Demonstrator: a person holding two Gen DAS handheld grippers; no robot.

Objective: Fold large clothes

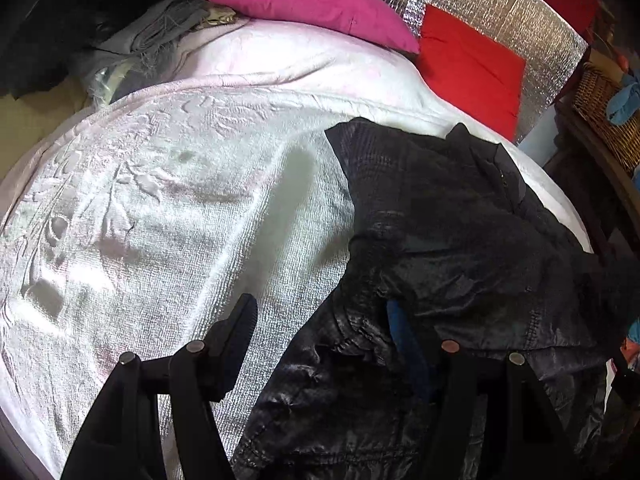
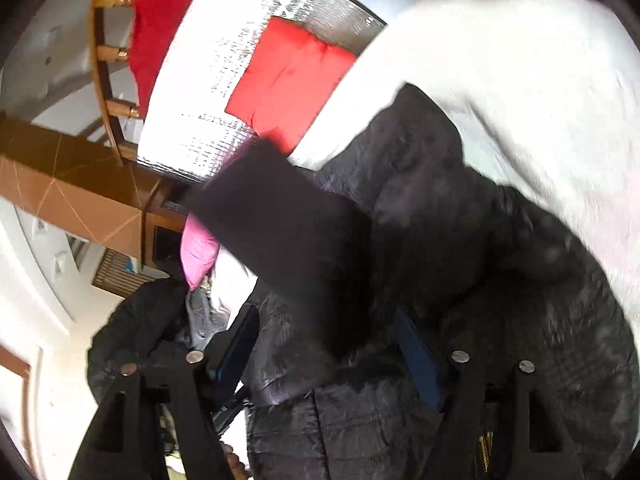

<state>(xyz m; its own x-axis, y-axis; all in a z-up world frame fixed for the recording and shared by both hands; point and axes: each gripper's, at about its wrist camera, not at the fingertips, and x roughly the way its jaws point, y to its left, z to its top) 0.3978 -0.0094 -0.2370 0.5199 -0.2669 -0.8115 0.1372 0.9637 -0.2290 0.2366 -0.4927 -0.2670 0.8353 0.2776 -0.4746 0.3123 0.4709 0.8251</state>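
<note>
A dark shiny quilted jacket [image 1: 448, 240] lies crumpled on the right side of a white textured bedspread [image 1: 160, 208]. My left gripper [image 1: 324, 324] is open just above it; its left finger [image 1: 240, 328] is over the bedspread and its right finger [image 1: 400, 332] is half buried in jacket folds. In the right wrist view the same jacket [image 2: 440, 264] fills the middle, with a sleeve end [image 2: 276, 216] sticking up and left. My right gripper [image 2: 328, 344] is open, with jacket fabric bunched between its fingers. The view is tilted and blurred.
A pink pillow [image 1: 320, 4] and a red pillow [image 1: 472, 68] lie at the head of the bed against a silver quilted board [image 1: 480, 0]. Grey clothes [image 1: 156, 36] are piled at the back left. A wicker basket [image 1: 608, 116] stands right of the bed.
</note>
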